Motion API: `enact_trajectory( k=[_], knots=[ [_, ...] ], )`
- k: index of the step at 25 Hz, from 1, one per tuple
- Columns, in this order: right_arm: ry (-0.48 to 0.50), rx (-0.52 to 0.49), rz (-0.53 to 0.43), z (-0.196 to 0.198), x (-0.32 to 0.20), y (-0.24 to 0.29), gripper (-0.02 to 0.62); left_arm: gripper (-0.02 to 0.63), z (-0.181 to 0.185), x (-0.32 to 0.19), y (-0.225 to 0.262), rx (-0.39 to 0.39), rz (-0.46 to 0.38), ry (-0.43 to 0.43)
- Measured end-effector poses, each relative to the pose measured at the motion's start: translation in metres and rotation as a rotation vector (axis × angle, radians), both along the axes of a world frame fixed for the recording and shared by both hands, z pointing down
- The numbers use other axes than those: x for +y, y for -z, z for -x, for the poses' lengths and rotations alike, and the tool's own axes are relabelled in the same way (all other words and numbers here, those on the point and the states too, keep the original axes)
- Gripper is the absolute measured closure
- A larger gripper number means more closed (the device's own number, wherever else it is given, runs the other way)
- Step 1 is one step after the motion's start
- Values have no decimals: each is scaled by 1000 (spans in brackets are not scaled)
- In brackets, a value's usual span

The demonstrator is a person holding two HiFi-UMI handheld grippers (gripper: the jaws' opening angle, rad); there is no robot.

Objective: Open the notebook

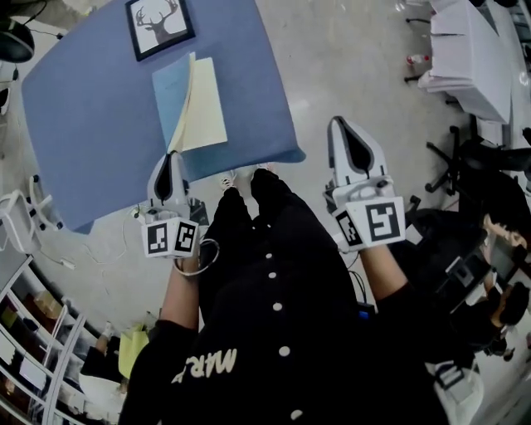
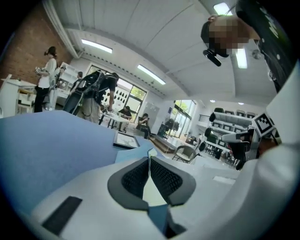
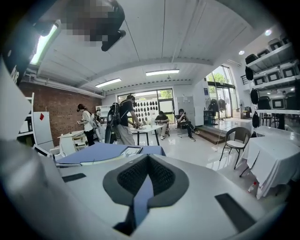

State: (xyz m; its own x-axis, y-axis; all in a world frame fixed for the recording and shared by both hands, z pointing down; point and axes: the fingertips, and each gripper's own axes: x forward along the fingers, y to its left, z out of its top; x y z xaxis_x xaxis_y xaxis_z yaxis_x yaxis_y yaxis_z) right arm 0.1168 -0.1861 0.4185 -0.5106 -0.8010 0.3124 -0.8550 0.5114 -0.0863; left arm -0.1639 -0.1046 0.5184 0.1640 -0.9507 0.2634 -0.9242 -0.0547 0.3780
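Though near notebook (image 1: 192,104), framed picture (image 1: 160,26) apart

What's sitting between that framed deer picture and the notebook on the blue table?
Nothing. In the head view, only a narrow strip of bare blue tablecloth separates the deer picture from the notebook.

A notebook (image 1: 203,104) lies part open by the near edge of a blue table (image 1: 91,116), its blue cover raised beside a pale yellow page, with the tip of the left tool (image 1: 172,156) at the cover's near corner. A framed deer picture (image 1: 159,25) sits at the far edge. The right tool (image 1: 338,123) hangs over the floor (image 1: 348,58), beyond the table's near right corner
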Motion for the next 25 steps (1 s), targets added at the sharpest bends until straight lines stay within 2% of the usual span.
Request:
enact_trajectory(
  k=[5, 13, 20, 25],
  knots=[
    [49, 5, -20, 23, -3, 10, 591, 589, 54, 15, 12, 74, -33, 153],
    [102, 15, -25, 58, -3, 14, 591, 589, 123, 35, 4, 143, -36, 306],
    [113, 25, -22, 65, -1, 10, 591, 591, 161, 44, -20, 186, 17, 359],
    [111, 30, -17, 63, 0, 8, 591, 589, 180, 51, -45, 279, 56, 410]
  ],
)
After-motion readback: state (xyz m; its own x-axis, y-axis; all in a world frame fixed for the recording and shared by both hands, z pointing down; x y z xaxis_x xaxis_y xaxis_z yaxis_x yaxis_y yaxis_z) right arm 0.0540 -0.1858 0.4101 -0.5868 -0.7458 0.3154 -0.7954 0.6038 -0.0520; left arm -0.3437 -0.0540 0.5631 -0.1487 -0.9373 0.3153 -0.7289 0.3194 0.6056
